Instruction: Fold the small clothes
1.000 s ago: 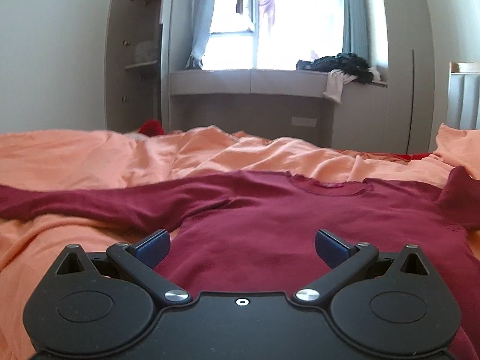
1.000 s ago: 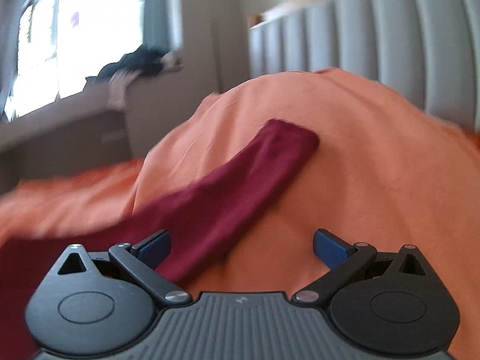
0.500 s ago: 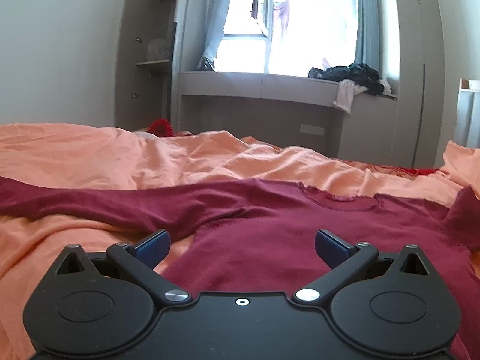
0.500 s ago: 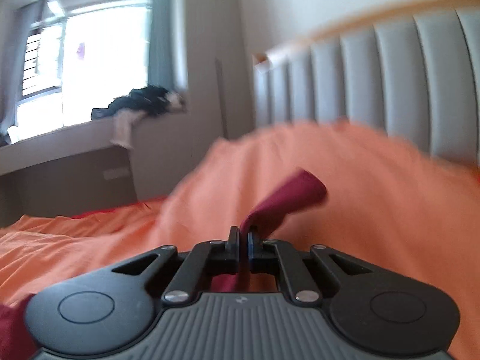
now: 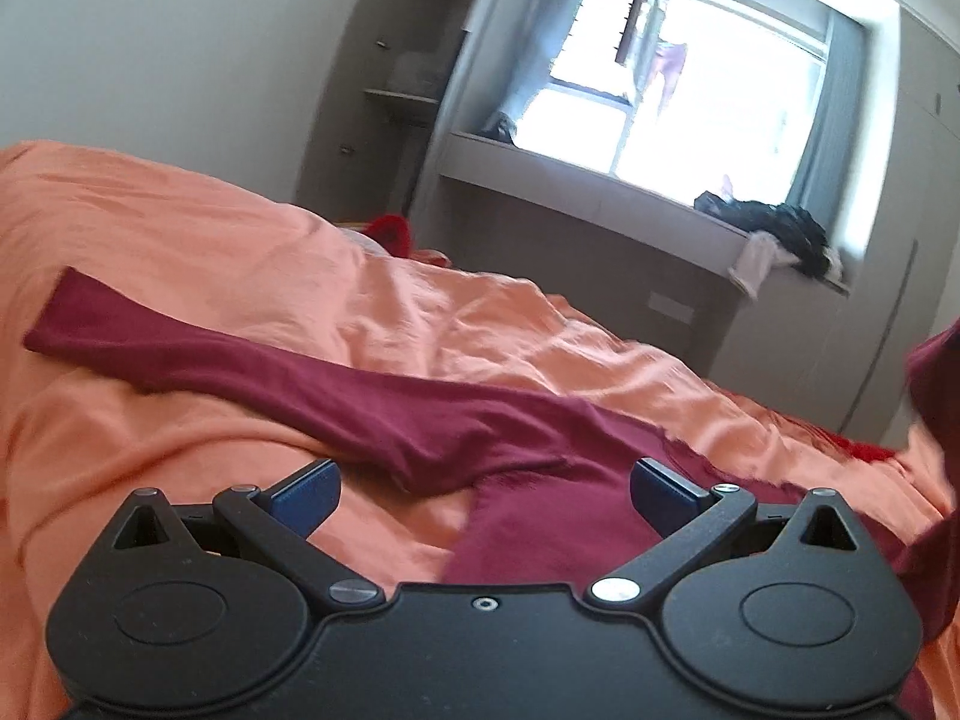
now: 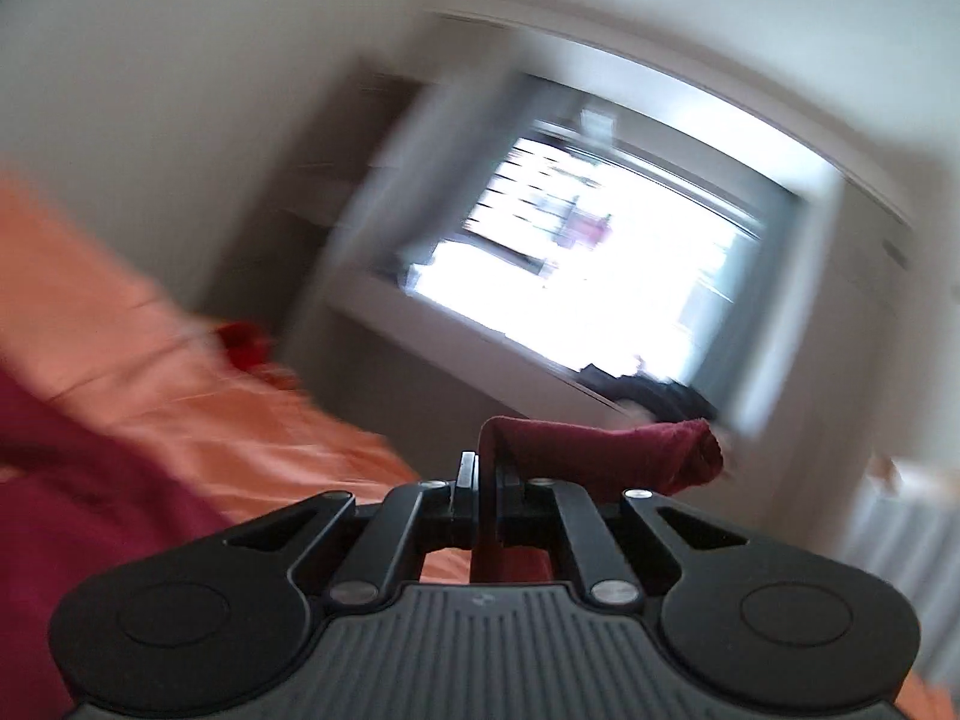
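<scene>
A dark red long-sleeved shirt (image 5: 492, 438) lies spread on the orange bed cover (image 5: 180, 252), one sleeve (image 5: 180, 348) stretched out to the left. My left gripper (image 5: 480, 489) hovers open just above the shirt's armpit area, nothing between its blue pads. My right gripper (image 6: 487, 474) is shut on the other sleeve (image 6: 606, 450), whose cuff end sticks up and out to the right in the air. The right wrist view is blurred by motion. The shirt's body (image 6: 72, 480) shows at its lower left.
The orange cover is wrinkled. Beyond the bed stand a window ledge (image 5: 600, 192) with a dark clothes pile (image 5: 774, 228), an open wardrobe (image 5: 408, 78) and a red item (image 5: 393, 231) at the bed's far edge.
My right gripper closed on the right sleeve's end, lifted it off the bed and swung it away from the headboard toward the window, rolling. My left gripper shifted left over the shirt and tilted.
</scene>
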Action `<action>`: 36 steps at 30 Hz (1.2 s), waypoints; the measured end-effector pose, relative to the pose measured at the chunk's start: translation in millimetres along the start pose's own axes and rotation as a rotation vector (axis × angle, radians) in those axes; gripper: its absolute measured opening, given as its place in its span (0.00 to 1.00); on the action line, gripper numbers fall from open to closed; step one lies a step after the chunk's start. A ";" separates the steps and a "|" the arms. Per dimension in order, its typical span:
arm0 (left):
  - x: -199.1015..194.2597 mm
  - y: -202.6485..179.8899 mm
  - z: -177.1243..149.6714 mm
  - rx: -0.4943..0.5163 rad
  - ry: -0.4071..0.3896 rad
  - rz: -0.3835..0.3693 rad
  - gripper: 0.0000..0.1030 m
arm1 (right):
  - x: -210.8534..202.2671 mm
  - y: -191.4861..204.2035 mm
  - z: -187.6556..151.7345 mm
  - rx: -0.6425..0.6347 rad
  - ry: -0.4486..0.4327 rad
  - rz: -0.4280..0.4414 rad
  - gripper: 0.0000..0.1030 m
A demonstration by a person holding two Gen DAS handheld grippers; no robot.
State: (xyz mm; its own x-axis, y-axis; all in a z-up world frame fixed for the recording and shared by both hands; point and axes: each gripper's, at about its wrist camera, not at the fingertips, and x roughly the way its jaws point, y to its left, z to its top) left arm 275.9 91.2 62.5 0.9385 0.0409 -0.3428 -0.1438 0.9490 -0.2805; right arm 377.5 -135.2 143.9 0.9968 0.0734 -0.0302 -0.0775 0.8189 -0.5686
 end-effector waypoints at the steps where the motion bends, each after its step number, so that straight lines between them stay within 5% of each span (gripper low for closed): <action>1: -1.4 4.2 1.5 -0.004 -0.010 0.011 1.00 | -3.8 24.5 4.5 -0.062 -0.004 0.042 0.05; 8: -8.4 31.5 9.0 -0.044 -0.032 0.058 1.00 | -30.5 160.1 -7.7 -0.435 0.000 0.280 0.04; 16: -10.8 34.9 7.7 -0.052 -0.028 0.030 1.00 | -45.4 189.1 -38.5 -0.468 0.023 0.335 0.05; 20: -7.2 22.1 2.3 -0.046 0.004 -0.028 1.00 | -47.6 182.0 -33.4 -0.382 0.038 0.347 0.18; 25: 0.0 -7.1 -12.7 0.044 0.047 -0.097 1.00 | -61.4 145.6 -44.3 -0.201 0.066 0.289 0.69; 30: 8.7 -32.2 -31.9 0.143 0.076 -0.092 1.00 | -69.5 88.2 -66.6 -0.004 0.119 0.171 0.85; 36: 18.6 -40.1 -47.3 0.212 0.106 -0.030 1.00 | -64.2 7.8 -114.2 0.379 0.216 0.067 0.88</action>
State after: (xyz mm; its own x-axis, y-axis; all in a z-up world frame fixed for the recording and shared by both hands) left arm 284.3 39.1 25.0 0.9017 -0.0103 -0.4322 -0.0370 0.9942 -0.1007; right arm 314.9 -198.6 47.6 0.9669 0.0463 -0.2508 -0.1032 0.9703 -0.2187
